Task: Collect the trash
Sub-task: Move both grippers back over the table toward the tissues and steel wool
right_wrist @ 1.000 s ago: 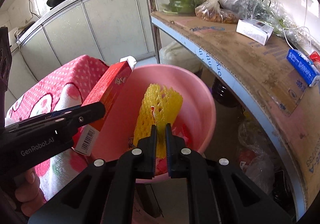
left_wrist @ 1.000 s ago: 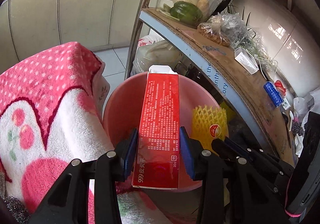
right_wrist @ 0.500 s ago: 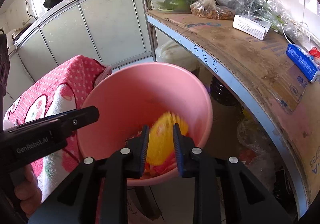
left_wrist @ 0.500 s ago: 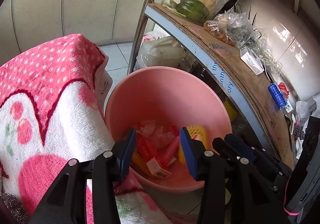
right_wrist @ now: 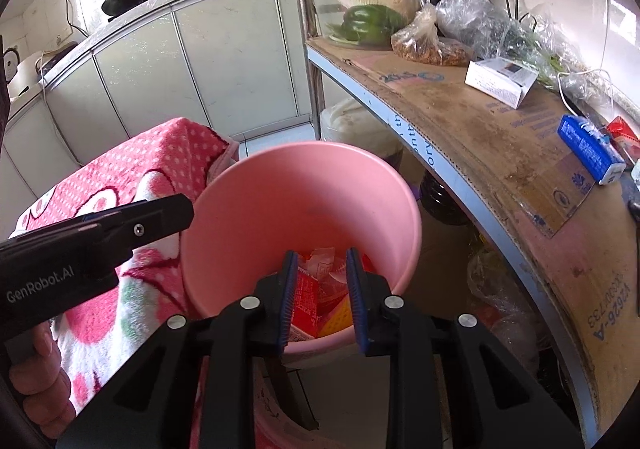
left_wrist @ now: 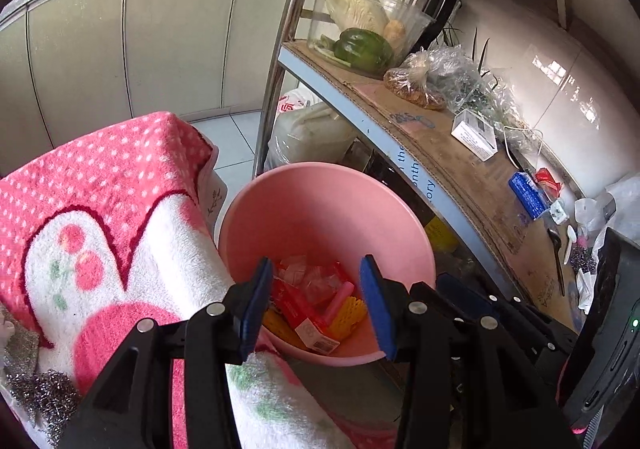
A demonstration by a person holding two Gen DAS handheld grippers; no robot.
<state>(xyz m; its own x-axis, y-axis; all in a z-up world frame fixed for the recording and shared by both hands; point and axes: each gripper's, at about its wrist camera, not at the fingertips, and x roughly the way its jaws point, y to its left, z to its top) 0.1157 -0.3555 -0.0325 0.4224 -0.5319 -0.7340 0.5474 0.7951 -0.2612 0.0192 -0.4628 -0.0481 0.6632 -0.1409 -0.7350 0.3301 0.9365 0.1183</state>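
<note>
Your left tongs (left_wrist: 312, 303) sit wide with nothing between the pads, low in the frame, right over the pink bucket (left_wrist: 256, 209). Your right tongs (right_wrist: 321, 291) have a narrower gap, their jaws having just been opening, and they're empty too, bottom centre of their view, above the same bucket. The trash is all down in the bottom of it: the red box (left_wrist: 302, 315), the yellow foam net (left_wrist: 350, 313) and some crinkly clear wrappers (left_wrist: 316, 279). I'd guess all of that is super light; the box is stiff enough to pinch across its flat sides, the net is squishy so grab a bunch of it, and the wrappers look slippery. Left of the bucket is the pink towel (left_wrist: 100, 209), and the cardboard-covered shelf (right_wrist: 500, 153) runs down the right side
</note>
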